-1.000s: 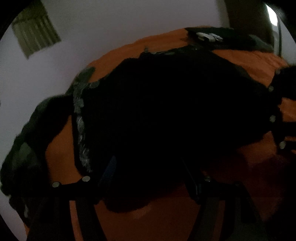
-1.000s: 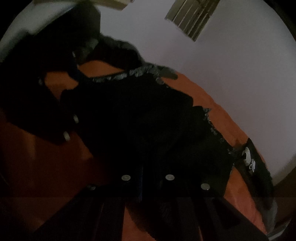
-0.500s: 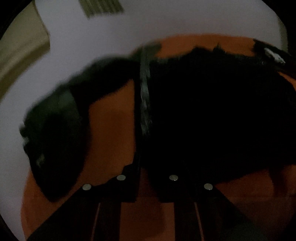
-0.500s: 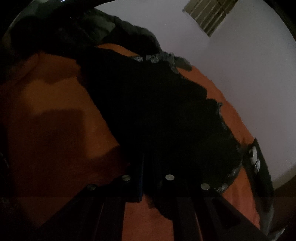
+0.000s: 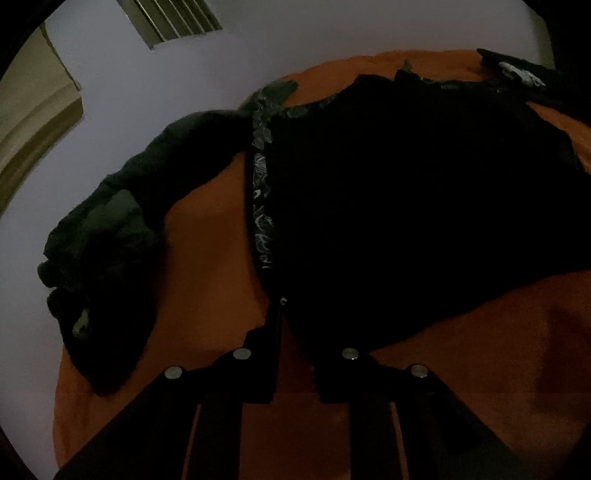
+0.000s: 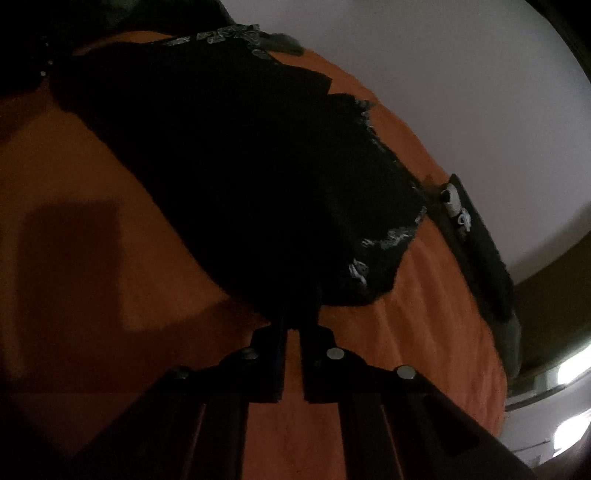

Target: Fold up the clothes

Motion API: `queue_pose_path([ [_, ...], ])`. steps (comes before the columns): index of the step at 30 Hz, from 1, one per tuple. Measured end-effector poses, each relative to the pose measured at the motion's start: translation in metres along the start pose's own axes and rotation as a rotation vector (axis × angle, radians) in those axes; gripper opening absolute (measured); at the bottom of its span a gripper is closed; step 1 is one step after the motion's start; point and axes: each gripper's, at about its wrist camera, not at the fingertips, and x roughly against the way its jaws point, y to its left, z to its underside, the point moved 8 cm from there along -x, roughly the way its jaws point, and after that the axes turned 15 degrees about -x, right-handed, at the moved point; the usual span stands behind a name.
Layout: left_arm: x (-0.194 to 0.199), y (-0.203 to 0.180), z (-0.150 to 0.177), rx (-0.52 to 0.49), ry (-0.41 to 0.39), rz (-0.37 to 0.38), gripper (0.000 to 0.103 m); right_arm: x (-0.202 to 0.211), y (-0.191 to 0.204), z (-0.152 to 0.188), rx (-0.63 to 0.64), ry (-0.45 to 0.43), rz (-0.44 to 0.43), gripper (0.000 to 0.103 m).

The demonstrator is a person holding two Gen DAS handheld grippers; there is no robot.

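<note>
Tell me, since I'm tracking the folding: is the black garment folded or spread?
Mostly spread. The black garment lies flat across the orange cover, patterned trim along its edge. How many layers: cannot tell, too dark.

The black garment [image 5: 388,206] in the middle of the frame is soft, dull cloth, with a band of pale lacy trim [image 5: 261,206] that looks a bit bumpy. It lies on an orange cover [image 5: 207,266] made of fuzzy, matt cloth with fine ribs. At the left a dark green garment [image 5: 110,236] is crumpled, thick cloth. The left hand-held gripper [image 5: 295,325] at the bottom looks like matt black plastic with small shiny metal studs [image 5: 242,353]. The wall [image 5: 295,33] at the top is smooth and plain
</note>
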Motion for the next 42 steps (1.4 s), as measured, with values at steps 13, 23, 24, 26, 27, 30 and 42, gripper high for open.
queue_pose_path([
  [13,-0.007,0.008,0.005,0.151,0.111,0.045,0.026,0.032,0.024,-0.015,0.096,-0.185,0.058,0.037],
  [23,-0.012,0.012,0.004,0.172,0.117,0.058,0.03,0.001,0.006,-0.022,0.041,-0.125,0.088,0.014],
  [24,-0.012,0.012,0.005,0.172,0.12,0.056,0.033,-0.003,0.003,-0.025,0.029,-0.133,0.097,0.002],
  [26,-0.011,0.015,0.007,0.191,0.136,0.048,0.032,0.006,-0.007,-0.032,-0.037,-0.152,0.08,0.004],
  [27,-0.008,0.017,0.008,0.209,0.137,0.059,0.032,0.014,-0.012,-0.034,-0.063,-0.175,0.082,0.004],
  [30,0.009,0.013,0.008,0.206,0.106,0.064,0.031,0.033,-0.012,-0.019,-0.085,-0.156,0.074,0.004],
  [42,0.002,-0.007,0.031,0.067,0.14,0.083,0.033,0.021,-0.003,0.006,-0.148,-0.004,-0.02,0.011],
])
